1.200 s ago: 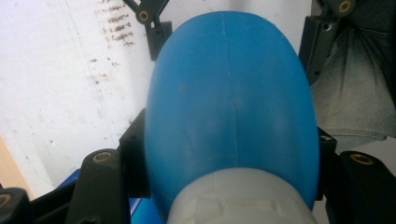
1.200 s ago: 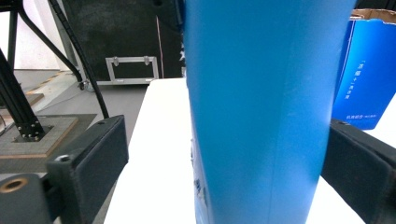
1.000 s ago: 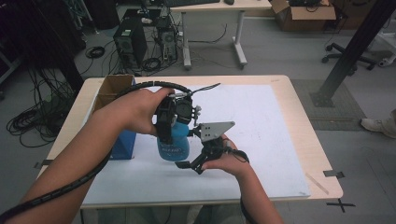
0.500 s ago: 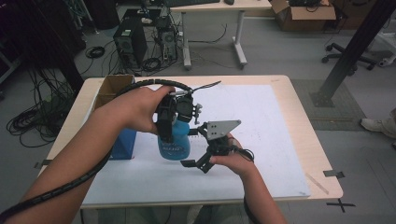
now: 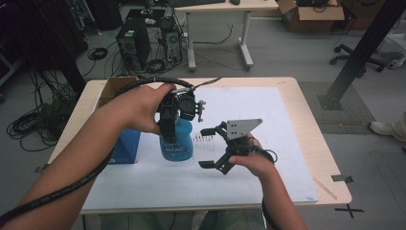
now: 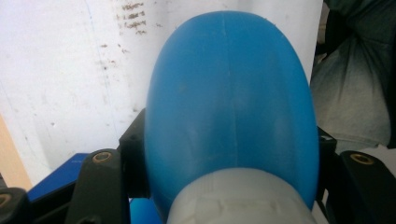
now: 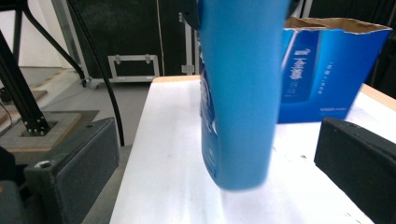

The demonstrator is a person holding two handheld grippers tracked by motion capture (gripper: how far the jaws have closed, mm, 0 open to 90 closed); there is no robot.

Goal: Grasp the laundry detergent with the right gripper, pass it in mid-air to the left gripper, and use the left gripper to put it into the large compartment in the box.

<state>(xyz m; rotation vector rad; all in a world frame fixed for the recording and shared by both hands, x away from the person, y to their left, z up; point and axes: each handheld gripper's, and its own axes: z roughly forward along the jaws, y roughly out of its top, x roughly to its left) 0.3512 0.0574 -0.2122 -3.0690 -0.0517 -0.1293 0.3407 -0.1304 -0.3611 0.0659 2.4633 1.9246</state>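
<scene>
A blue plastic bottle [image 5: 177, 146] stands upright over the white sheet [image 5: 268, 158], with my left gripper [image 5: 170, 125] shut on its upper part from above. In the left gripper view the bottle's rounded shoulder [image 6: 231, 107] bulges between the two black jaws of the left gripper [image 6: 229, 156]. My right gripper [image 5: 205, 147] is open just right of the bottle's base, jaws pointing at it. In the right gripper view the bottle [image 7: 238, 93] sits between and beyond the wide-apart jaws of the right gripper [image 7: 215, 177], untouched by them. Whether its bottom rests on the sheet is unclear.
An open-topped blue carton [image 5: 125, 146] stands left of the bottle, also visible behind it as the carton [image 7: 322, 70]. The wooden table [image 5: 330, 191] shows around the sheet. Computers and cables lie on the floor beyond the far edge.
My right gripper has drawn back a little to the right from the bottle's base. The left gripper and bottle have stayed about where they were.
</scene>
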